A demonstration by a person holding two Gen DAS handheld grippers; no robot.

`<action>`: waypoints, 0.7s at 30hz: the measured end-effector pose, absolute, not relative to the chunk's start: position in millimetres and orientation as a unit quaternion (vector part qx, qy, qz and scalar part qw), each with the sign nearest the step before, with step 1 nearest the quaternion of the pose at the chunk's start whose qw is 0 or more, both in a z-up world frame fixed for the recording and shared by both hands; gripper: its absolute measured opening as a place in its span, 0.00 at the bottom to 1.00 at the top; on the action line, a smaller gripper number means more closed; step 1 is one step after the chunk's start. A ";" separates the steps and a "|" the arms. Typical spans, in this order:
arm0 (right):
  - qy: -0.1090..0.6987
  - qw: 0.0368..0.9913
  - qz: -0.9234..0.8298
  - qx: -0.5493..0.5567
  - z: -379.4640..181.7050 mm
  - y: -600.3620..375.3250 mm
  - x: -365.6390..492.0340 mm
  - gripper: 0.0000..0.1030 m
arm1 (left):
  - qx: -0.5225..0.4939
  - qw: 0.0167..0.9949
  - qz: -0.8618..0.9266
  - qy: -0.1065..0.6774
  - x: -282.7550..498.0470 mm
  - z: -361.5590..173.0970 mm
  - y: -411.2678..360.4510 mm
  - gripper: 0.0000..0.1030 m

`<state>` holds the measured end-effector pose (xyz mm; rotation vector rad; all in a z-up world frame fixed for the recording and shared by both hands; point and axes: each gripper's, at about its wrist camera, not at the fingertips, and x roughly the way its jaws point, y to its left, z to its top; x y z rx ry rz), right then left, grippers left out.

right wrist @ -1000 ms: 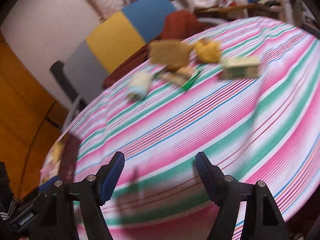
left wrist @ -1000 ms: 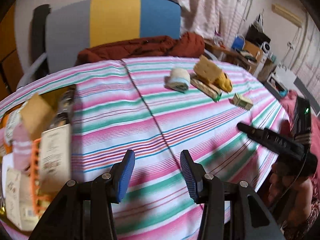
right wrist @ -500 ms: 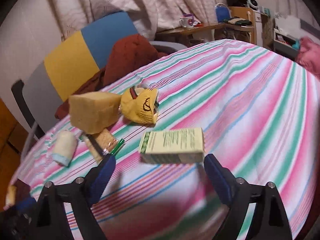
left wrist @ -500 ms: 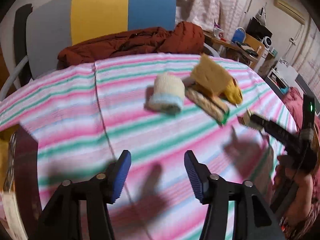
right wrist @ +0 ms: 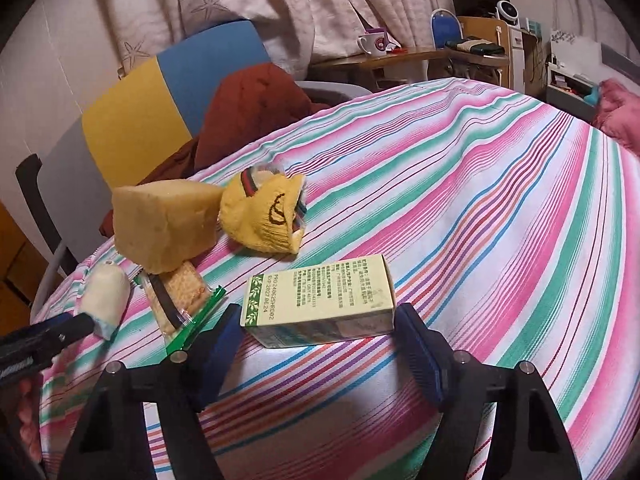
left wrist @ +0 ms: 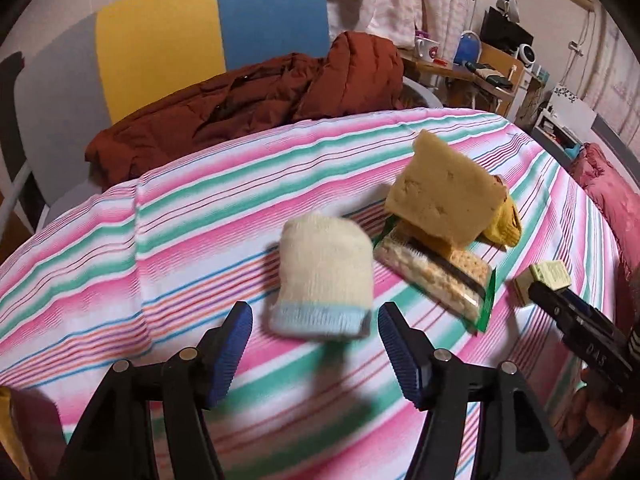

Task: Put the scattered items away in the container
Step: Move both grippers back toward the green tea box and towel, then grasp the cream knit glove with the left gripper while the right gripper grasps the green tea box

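My left gripper (left wrist: 316, 344) is open just in front of a rolled cream sock with a pale blue cuff (left wrist: 326, 276), its fingers either side of the cuff end. My right gripper (right wrist: 318, 340) is open with a pale green box (right wrist: 320, 300) lying between its fingers; I cannot tell if they touch it. A tan sponge block (right wrist: 164, 224), a yellow sock (right wrist: 266, 212) and a cracker packet (right wrist: 180, 296) lie behind the box. The cream sock (right wrist: 106, 296) shows at left in the right wrist view. The container is out of view.
The items lie on a pink, green and white striped cloth (right wrist: 500, 220) over a round table. A chair with a grey, yellow and blue back (left wrist: 180, 36) holds a rust jacket (left wrist: 260, 96) at the far edge. A cluttered desk (right wrist: 400, 56) stands behind.
Both grippers have moved forward over the table. The left has closed in on the cream sock, and the right has come up around the green box. The container has left the left view.
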<state>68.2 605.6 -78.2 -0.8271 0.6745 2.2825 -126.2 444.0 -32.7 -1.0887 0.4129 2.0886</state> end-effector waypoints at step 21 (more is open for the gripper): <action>0.209 0.320 0.871 -0.309 -76.5 598.4 57.7 0.74 | -0.373 0.310 0.858 0.168 -111.7 -59.9 436.2 0.48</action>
